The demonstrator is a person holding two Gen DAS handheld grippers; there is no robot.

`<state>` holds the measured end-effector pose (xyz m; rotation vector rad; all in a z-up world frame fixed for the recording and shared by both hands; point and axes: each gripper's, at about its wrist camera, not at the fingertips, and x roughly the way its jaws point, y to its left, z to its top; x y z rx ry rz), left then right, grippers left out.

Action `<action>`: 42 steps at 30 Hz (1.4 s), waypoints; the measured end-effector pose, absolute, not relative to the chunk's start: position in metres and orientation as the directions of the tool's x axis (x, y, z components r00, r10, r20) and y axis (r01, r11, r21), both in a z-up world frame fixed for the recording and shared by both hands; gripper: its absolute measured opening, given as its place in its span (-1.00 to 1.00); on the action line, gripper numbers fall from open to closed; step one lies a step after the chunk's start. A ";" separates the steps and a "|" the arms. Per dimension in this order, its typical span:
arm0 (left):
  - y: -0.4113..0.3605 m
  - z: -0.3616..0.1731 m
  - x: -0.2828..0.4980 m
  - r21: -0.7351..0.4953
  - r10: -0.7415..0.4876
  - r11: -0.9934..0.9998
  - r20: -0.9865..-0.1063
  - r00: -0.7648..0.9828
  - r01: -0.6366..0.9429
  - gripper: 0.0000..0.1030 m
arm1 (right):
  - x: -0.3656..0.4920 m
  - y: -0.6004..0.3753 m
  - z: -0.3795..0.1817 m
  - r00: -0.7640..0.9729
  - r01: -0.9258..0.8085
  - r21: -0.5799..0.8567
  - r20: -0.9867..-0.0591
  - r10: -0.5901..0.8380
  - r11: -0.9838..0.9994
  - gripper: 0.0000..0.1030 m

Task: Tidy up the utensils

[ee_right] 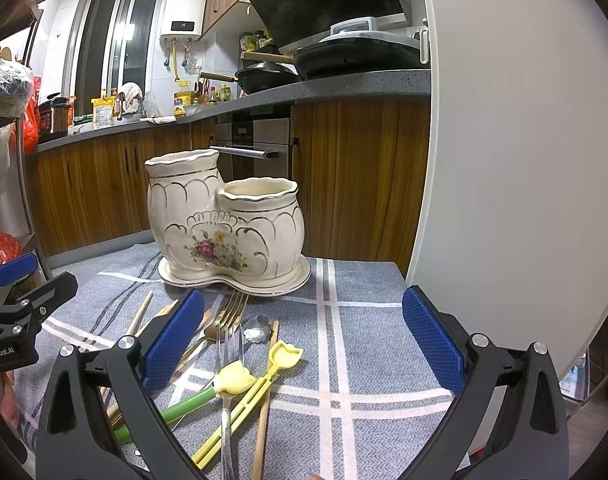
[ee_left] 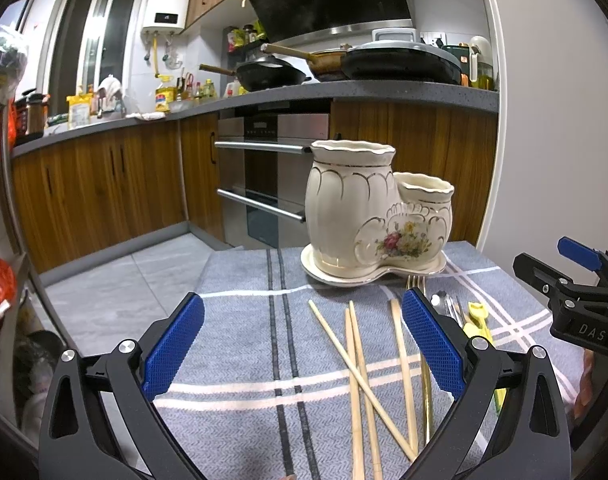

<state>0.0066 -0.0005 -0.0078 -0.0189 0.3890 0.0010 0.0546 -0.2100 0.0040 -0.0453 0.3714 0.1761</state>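
Observation:
A cream ceramic utensil holder [ee_left: 368,216] [ee_right: 223,220] with two pots, gold trim and a flower print stands on its saucer at the far side of a grey checked cloth. Both pots look empty. Several wooden chopsticks [ee_left: 360,364] lie crossed on the cloth between my left gripper's fingers. My left gripper [ee_left: 304,344] hovers open above them. A pile of forks [ee_right: 229,320], spoons and yellow-green plastic utensils [ee_right: 239,380] lies in front of the holder. My right gripper [ee_right: 304,344] is open over the cloth just right of that pile, holding nothing.
The grey cloth [ee_left: 239,320] [ee_right: 376,320] covers a small table whose far edge is just behind the holder. Beyond lie a tiled floor, wooden kitchen cabinets [ee_left: 103,184], an oven and a counter with pans. A white wall panel [ee_right: 504,160] stands at the right.

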 end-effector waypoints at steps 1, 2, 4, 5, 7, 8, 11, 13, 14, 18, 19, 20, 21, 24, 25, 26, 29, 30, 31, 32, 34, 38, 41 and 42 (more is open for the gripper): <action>-0.001 -0.010 0.008 -0.018 -0.003 1.000 -0.382 0.924 -0.005 0.91 | 0.055 -0.210 0.004 0.917 -0.179 -0.012 -0.365 0.163 0.984 0.90; -0.001 -0.011 0.009 -0.019 -0.003 1.000 -0.383 0.924 -0.005 0.91 | 0.055 -0.210 0.003 0.917 -0.179 -0.012 -0.365 0.163 0.984 0.90; -0.002 -0.012 0.009 -0.019 -0.003 1.000 -0.383 0.924 -0.005 0.91 | 0.055 -0.210 0.003 0.916 -0.179 -0.012 -0.366 0.163 0.984 0.90; -0.002 -0.013 0.010 -0.018 -0.003 1.000 -0.383 0.924 -0.005 0.91 | 0.055 -0.210 0.003 0.917 -0.179 -0.012 -0.366 0.162 0.984 0.90; -0.002 -0.012 0.010 -0.018 -0.002 1.000 -0.383 0.924 -0.005 0.91 | 0.055 -0.210 0.004 0.916 -0.179 -0.012 -0.366 0.163 0.984 0.90; -0.002 -0.013 0.010 -0.018 -0.002 1.000 -0.384 0.923 -0.005 0.91 | 0.055 -0.210 0.003 0.916 -0.180 -0.012 -0.366 0.163 0.984 0.90; -0.002 -0.013 0.010 -0.019 -0.003 1.000 -0.384 0.923 -0.005 0.91 | 0.055 -0.210 0.005 0.916 -0.180 -0.011 -0.366 0.163 0.984 0.90; -0.002 -0.013 0.010 -0.017 -0.003 1.000 -0.385 0.923 -0.004 0.91 | 0.055 -0.210 0.003 0.916 -0.181 -0.010 -0.365 0.165 0.983 0.90; -0.002 -0.014 0.010 -0.017 -0.003 1.000 -0.384 0.923 -0.004 0.90 | 0.055 -0.210 0.003 0.916 -0.183 -0.010 -0.365 0.166 0.983 0.90; -0.002 -0.014 0.011 -0.018 -0.003 1.000 -0.387 0.922 -0.004 0.90 | 0.054 -0.207 0.001 0.914 -0.185 -0.013 -0.369 0.167 0.983 0.90; -0.001 -0.013 0.010 -0.017 -0.002 1.000 -0.386 0.922 -0.005 0.90 | 0.055 -0.208 0.002 0.915 -0.184 -0.012 -0.368 0.167 0.983 0.90; -0.001 -0.014 0.010 -0.017 -0.002 1.000 -0.385 0.923 -0.005 0.91 | 0.054 -0.208 0.001 0.915 -0.184 -0.011 -0.368 0.167 0.983 0.90; -0.001 -0.015 0.010 -0.018 -0.003 1.000 -0.384 0.923 -0.005 0.91 | 0.055 -0.208 0.001 0.914 -0.184 -0.011 -0.369 0.167 0.983 0.90; -0.002 -0.015 0.011 -0.018 -0.003 1.000 -0.387 0.922 -0.004 0.91 | 0.055 -0.208 0.001 0.914 -0.183 -0.009 -0.370 0.167 0.983 0.90; -0.002 -0.013 0.010 -0.017 -0.003 1.000 -0.387 0.922 -0.004 0.91 | 0.055 -0.208 0.001 0.914 -0.184 -0.010 -0.370 0.167 0.983 0.90; -0.002 -0.013 0.010 -0.017 -0.002 1.000 -0.387 0.922 -0.005 0.91 | 0.055 -0.208 0.001 0.914 -0.184 -0.011 -0.370 0.167 0.983 0.90; -0.002 -0.013 0.010 -0.017 -0.002 1.000 -0.386 0.923 -0.005 0.91 | 0.054 -0.207 0.001 0.915 -0.183 -0.012 -0.369 0.166 0.983 0.90; -0.002 -0.014 0.011 -0.017 -0.002 1.000 -0.386 0.923 -0.005 0.91 | 0.055 -0.208 0.001 0.914 -0.184 -0.012 -0.370 0.167 0.983 0.90; -0.002 -0.013 0.011 -0.017 -0.002 1.000 -0.387 0.922 -0.005 0.91 | 0.055 -0.209 0.002 0.914 -0.185 -0.010 -0.371 0.168 0.983 0.90; -0.002 -0.014 0.011 -0.016 -0.002 1.000 -0.388 0.922 -0.004 0.91 | 0.055 -0.209 0.002 0.914 -0.184 -0.010 -0.371 0.167 0.983 0.90; -0.002 -0.013 0.011 -0.016 -0.002 1.000 -0.387 0.922 -0.005 0.91 | 0.055 -0.209 0.002 0.913 -0.184 -0.009 -0.372 0.168 0.983 0.90; -0.002 -0.013 0.010 -0.016 -0.001 1.000 -0.387 0.922 -0.006 0.91 | 0.055 -0.208 0.001 0.913 -0.184 -0.008 -0.371 0.168 0.983 0.90; -0.002 -0.013 0.010 -0.017 -0.003 1.000 -0.388 0.922 -0.004 0.91 | 0.055 -0.208 0.002 0.913 -0.185 -0.010 -0.371 0.168 0.983 0.90; -0.002 -0.014 0.011 -0.017 -0.003 1.000 -0.388 0.922 -0.004 0.91 | 0.056 -0.209 0.002 0.913 -0.185 -0.010 -0.371 0.168 0.983 0.90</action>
